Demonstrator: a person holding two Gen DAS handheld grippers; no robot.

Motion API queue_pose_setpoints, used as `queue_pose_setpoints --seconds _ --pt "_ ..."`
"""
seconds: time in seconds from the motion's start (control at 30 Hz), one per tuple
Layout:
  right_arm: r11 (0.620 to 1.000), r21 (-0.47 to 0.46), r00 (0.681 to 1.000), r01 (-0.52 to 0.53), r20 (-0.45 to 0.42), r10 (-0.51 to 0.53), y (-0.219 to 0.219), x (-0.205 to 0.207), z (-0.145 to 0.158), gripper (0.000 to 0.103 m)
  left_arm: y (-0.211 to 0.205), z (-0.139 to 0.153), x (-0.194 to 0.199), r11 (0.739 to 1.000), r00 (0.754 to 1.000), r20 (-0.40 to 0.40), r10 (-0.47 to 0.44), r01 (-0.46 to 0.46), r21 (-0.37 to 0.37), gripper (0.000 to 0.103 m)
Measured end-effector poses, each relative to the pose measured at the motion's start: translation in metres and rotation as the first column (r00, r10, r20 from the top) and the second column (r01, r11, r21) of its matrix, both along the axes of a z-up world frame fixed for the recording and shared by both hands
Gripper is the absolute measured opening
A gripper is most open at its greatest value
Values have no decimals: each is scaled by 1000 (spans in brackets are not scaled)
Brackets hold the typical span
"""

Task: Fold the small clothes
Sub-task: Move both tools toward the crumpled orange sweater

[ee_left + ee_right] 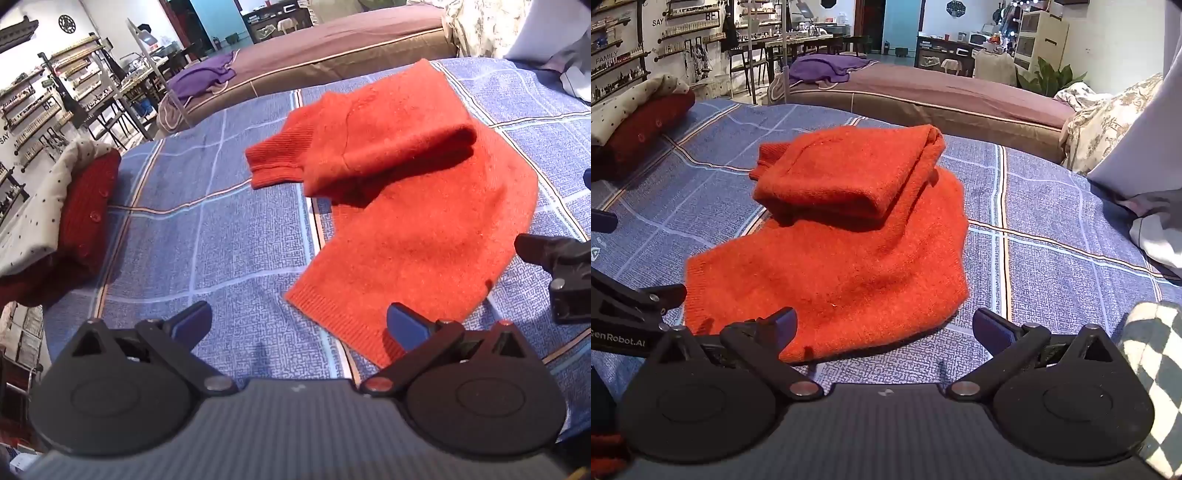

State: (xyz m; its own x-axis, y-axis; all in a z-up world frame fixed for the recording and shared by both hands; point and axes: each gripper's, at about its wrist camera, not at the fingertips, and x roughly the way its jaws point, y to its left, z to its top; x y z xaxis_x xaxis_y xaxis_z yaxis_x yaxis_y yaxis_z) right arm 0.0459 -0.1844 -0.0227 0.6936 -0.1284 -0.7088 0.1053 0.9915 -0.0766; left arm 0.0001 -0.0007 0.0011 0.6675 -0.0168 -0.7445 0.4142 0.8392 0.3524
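Blue checked bedspread (229, 229) covers the bed. Close by, the left gripper (299, 325) and right gripper (882, 328) both have jaws wide apart, holding nothing. Just past them, mid-bed, lies the orange sweater (842, 266), top half folded over. It looks soft and floppy; grab the near hem corners. Only the left view shows its cuff (273, 162).

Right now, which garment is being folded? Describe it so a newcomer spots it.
On the blue checked bedspread, look to the middle, ahead of both open grippers. The orange sweater lies there, its top part folded over. Unlike the dark red buttoned garment at the left edge, it is bright orange and fuzzy.
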Motion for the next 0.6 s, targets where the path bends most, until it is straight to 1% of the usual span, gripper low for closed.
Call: queue_pose_setpoints --seconds 0.03,0.07,0.1,0.13,0.17,0.2,0.3,0.33,0.6 --pt "1000 -9 1000 -4 2 4 2 -1 -1 103 -1 0 0 1000 1000 5 8 -8 -4 103" --pt "1000 -21 1000 -8 1 8 4 -2 -2 103 7 -1 -1 999 1000 -6 19 -19 -38 103" --pt "1000 -24 1000 -9 -7 9 5 -2 -3 103 16 -9 -3 998 1000 2 18 -18 -67 103" --pt "1000 -17 1000 -6 -14 6 4 -3 -3 103 21 -11 -5 997 1000 -4 24 -24 -72 103" --pt "1000 -4 1000 -4 -28 4 3 -1 -2 103 19 -9 -1 998 999 -31 23 -24 -56 103" --pt "1000 0 999 -5 -33 5 3 -1 -3 103 9 -10 4 1000 998 -51 21 -22 -21 103" --pt "1000 5 999 -10 -51 10 1 2 -2 103 4 -14 4 1000 998 -65 21 -22 -21 103" --pt "1000 6 998 -10 -57 10 1 3 -2 103 11 -10 5 999 997 -76 17 -20 -29 103" --pt "1000 3 997 -22 -79 22 7 2 -9 103 12 -17 7 999 994 -104 21 -25 -35 103"
